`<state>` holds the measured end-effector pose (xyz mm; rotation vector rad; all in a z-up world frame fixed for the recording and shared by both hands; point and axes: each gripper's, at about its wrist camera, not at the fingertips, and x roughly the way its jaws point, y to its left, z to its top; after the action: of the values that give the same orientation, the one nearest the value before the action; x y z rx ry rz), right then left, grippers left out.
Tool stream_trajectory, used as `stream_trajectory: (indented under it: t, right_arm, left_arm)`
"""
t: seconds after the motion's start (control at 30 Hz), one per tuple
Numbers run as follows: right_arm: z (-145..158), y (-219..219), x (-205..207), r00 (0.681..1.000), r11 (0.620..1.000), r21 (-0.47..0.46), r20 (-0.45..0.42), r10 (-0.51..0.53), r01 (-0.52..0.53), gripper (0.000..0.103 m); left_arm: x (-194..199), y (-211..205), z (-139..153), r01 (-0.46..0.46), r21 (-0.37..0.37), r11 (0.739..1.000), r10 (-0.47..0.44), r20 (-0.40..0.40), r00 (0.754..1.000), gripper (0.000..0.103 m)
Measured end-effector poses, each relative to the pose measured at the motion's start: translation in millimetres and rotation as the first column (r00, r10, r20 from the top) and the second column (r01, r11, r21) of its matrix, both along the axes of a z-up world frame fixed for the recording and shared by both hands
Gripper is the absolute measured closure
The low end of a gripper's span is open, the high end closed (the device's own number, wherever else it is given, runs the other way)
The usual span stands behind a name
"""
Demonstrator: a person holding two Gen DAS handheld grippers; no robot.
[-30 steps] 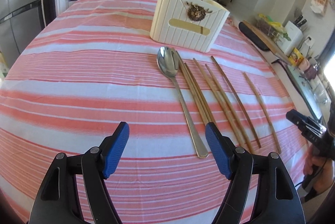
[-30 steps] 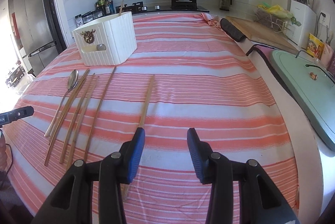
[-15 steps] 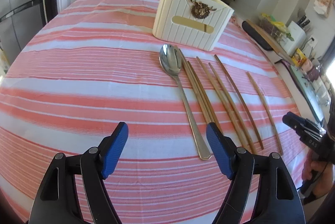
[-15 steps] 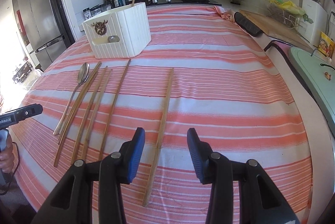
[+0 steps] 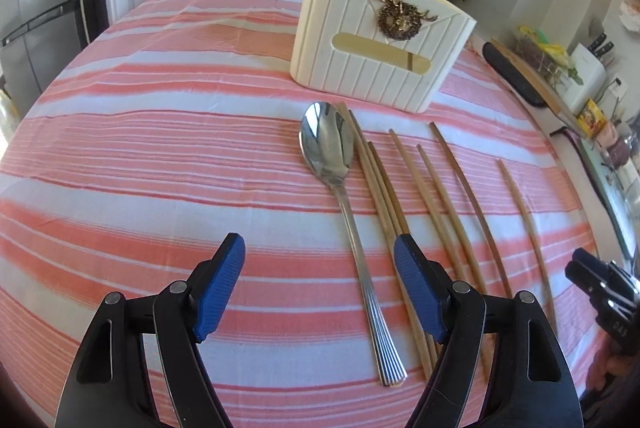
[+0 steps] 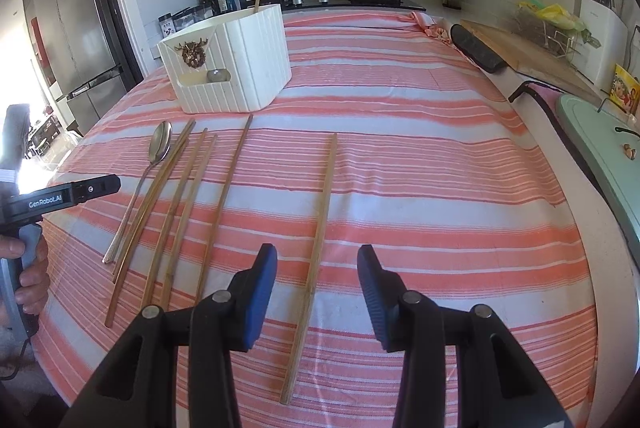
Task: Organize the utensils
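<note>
Blue-padded left gripper (image 5: 320, 288) has slid fwd and a bit lower over the last sec: spoon (image 5: 344, 204) handle now runs up btwn its wide-apart pads, nothing pinched, and the pad on the chopstick side sits over the near ends of the closest chopsticks (image 5: 380, 184). Before, the spoon end lay just ahead of that pad. Right gripper (image 6: 316, 288) has crept fwd too; the lone chopstick (image 6: 320, 228), earlier off to one side, now lies btwn its half-spread pads, w/ no contact visible. Both tools empty.

Outward: spoon and five more sticks lie side by side on the striped cloth (image 5: 160, 156), tips toward the cream utensil holder (image 5: 380, 40), which stands just beyond them w/ one stick already upright inside.

Reading: both hands are lining up for a pick, left on spoon, right on the lone stick. Nothing lifted yet; nearly all sorting is left.
</note>
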<state>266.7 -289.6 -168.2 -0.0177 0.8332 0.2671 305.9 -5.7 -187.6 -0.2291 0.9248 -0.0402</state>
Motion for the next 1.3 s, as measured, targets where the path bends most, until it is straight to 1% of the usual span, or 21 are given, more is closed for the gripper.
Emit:
stream_trajectory:
  t: [0.07,0.2,0.37,0.4,0.43,0.47,0.5,0.53,0.57,0.6,0.63,0.73,0.87,0.93,0.97,1.0,1.07,1.1,1.13,1.23,1.3]
  right_arm:
    - [0.1,0.2,2.3,1.0,1.0,-0.004,-0.002,0.0,0.0,0.06]
    - [-0.3,2.2,13.0,1.0,1.0,-0.008,-0.017,-0.003,0.003,0.06]
    - [-9.8,10.2,31.4,0.997,1.0,-0.023,-0.075,0.008,-0.01,0.06]
    - [-12.5,13.4,34.1,0.996,0.999,-0.026,-0.086,0.019,-0.021,0.06]
    - [-15.1,17.4,36.1,0.995,0.999,-0.036,-0.094,0.031,-0.034,0.06]
    - [-18.1,21.8,38.1,0.994,0.997,-0.057,-0.105,0.038,-0.044,0.061]
    - [-20.9,24.9,39.2,0.993,0.996,-0.077,-0.113,0.038,-0.047,0.063]
    - [-22.9,26.9,39.9,0.993,0.995,-0.089,-0.116,0.035,-0.045,0.068]
    - [-24.4,28.0,40.3,0.992,0.994,-0.095,-0.118,0.034,-0.045,0.084]
    - [-25.6,28.5,40.7,0.992,0.994,-0.1,-0.12,0.032,-0.044,0.092]
    - [-26.1,27.8,40.5,0.992,0.994,-0.102,-0.119,0.031,-0.044,0.092]
    - [-27.3,24.4,40.5,0.994,0.992,-0.121,-0.108,0.022,-0.035,0.094]
    - [-26.0,11.9,41.5,0.996,0.987,-0.159,-0.088,-0.019,0.005,0.094]
    - [-27.2,2.5,41.7,0.995,0.988,-0.156,-0.093,-0.037,0.022,0.094]
    - [-27.4,-1.3,41.1,0.995,0.988,-0.152,-0.093,-0.042,0.027,0.094]
    - [-27.4,-3.6,40.3,0.995,0.988,-0.15,-0.09,-0.044,0.03,0.094]
    - [-26.7,-6.0,38.5,0.995,0.989,-0.147,-0.086,-0.044,0.031,0.094]
    - [-26.5,-6.1,37.9,0.995,0.989,-0.148,-0.085,-0.043,0.03,0.094]
    - [-26.7,-5.5,37.8,0.996,0.988,-0.149,-0.085,-0.041,0.028,0.094]
    - [-26.7,-3.2,37.9,0.996,0.988,-0.151,-0.084,-0.035,0.022,0.094]
    - [-26.3,-1.9,37.8,0.996,0.989,-0.148,-0.082,-0.032,0.02,0.094]
  left_arm:
    - [7.5,-0.1,-5.4,-0.012,0.016,1.0,0.012,-0.016,1.0,0.024]
    - [17.8,-3.6,-12.3,-0.02,0.074,0.997,0.022,-0.028,0.999,0.024]
    - [20.1,-4.7,-14.7,-0.017,0.127,0.992,0.02,-0.02,1.0,0.025]
    - [19.3,-5.2,-14.6,-0.013,0.13,0.991,0.016,-0.015,1.0,0.028]
    - [18.0,-5.6,-14.0,-0.01,0.131,0.991,0.012,-0.009,1.0,0.037]
    - [17.6,-5.7,-13.0,-0.005,0.129,0.992,0.006,-0.004,1.0,0.044]
    - [17.9,-6.6,-13.6,-0.001,0.139,0.99,0.003,-0.013,1.0,0.064]
    - [17.2,-7.6,-14.1,0.0,0.157,0.988,0.001,-0.011,1.0,0.07]
    - [15.9,-7.0,-14.5,0.004,0.161,0.987,-0.003,-0.005,1.0,0.076]
    - [14.3,-6.1,-14.2,0.001,0.161,0.987,-0.001,-0.001,1.0,0.088]
    - [12.8,-4.2,-14.3,-0.003,0.16,0.987,0.003,0.001,1.0,0.095]
    - [8.6,3.6,-14.5,-0.02,0.14,0.99,0.02,0.005,1.0,0.099]
    - [0.8,15.3,-14.4,-0.043,0.139,0.989,0.042,0.003,0.999,0.099]
    - [-2.7,21.3,-12.7,-0.042,0.116,0.992,0.043,-0.004,0.999,0.099]
    - [-4.3,24.1,-11.2,-0.043,0.09,0.995,0.043,-0.002,0.999,0.099]
    - [-5.7,26.9,-8.9,-0.044,0.055,0.997,0.044,0.007,0.999,0.095]
    - [-5.1,28.2,-4.8,-0.037,-0.008,0.999,0.037,0.022,0.999,0.072]
    - [-3.6,25.1,-2.2,-0.035,-0.015,0.999,0.035,0.029,0.999,0.053]
    - [-1.6,20.5,0.5,-0.03,-0.015,0.999,0.03,0.04,0.999,0.045]
    - [9.6,0.5,2.3,0.004,0.035,0.999,-0.006,0.049,0.999,0.045]
    - [18.3,-8.8,-2.8,0.009,0.071,0.997,-0.011,0.032,0.999,0.045]
